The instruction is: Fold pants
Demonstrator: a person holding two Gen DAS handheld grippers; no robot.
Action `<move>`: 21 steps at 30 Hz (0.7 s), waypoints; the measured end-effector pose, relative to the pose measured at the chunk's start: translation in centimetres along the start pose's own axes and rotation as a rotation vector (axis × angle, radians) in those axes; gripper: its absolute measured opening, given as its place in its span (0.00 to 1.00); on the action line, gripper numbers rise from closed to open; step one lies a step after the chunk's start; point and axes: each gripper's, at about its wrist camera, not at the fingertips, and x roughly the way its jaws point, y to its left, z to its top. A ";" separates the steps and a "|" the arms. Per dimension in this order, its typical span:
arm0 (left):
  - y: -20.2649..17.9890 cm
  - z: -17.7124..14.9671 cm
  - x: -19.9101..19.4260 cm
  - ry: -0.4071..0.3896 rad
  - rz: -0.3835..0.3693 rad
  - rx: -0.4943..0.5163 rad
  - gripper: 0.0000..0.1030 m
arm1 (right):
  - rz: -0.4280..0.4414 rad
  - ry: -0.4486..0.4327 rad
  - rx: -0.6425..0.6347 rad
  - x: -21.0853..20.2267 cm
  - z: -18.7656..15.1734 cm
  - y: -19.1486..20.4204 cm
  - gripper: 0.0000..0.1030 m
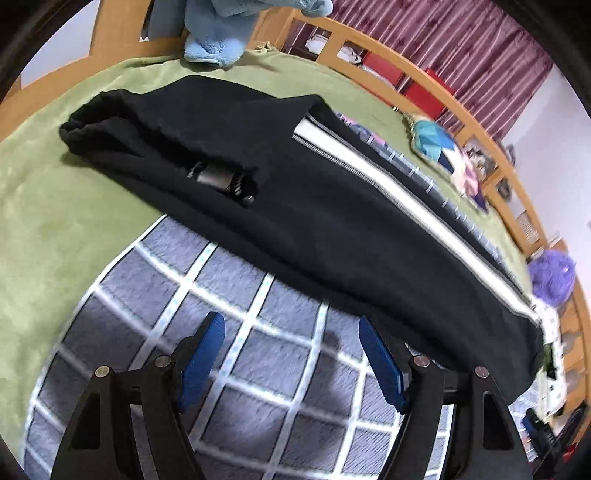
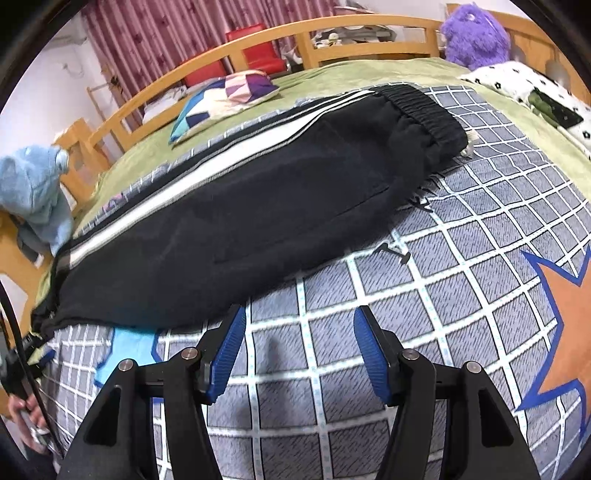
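Observation:
Black pants (image 1: 303,221) with white side stripes lie folded lengthwise on a grey checked blanket (image 1: 236,354). In the left wrist view the cuff end with a drawstring toggle (image 1: 218,181) is at the upper left. In the right wrist view the pants (image 2: 258,210) run from lower left to the elastic waistband (image 2: 424,107) at upper right. My left gripper (image 1: 290,328) is open and empty, just short of the pants' near edge. My right gripper (image 2: 299,317) is open and empty, close to the near edge.
A green bedspread (image 1: 74,206) lies under the blanket. A wooden bed rail (image 2: 258,37) runs along the far side. A patchwork cushion (image 2: 221,96), a blue plush toy (image 2: 33,192), a purple plush toy (image 2: 476,33) and a spotted pillow (image 2: 517,81) sit around the edges.

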 end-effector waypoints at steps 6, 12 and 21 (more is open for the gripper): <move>1.2 2.0 2.1 0.001 -0.110 -0.117 0.72 | 0.042 -0.002 0.104 2.3 2.3 -1.8 0.60; 0.9 4.2 4.6 -0.027 -0.144 -0.167 0.72 | 0.062 0.009 0.231 6.2 4.9 -4.1 0.60; -0.6 6.5 6.3 -0.061 -0.068 -0.191 0.27 | 0.025 -0.024 0.331 10.8 9.4 -5.0 0.21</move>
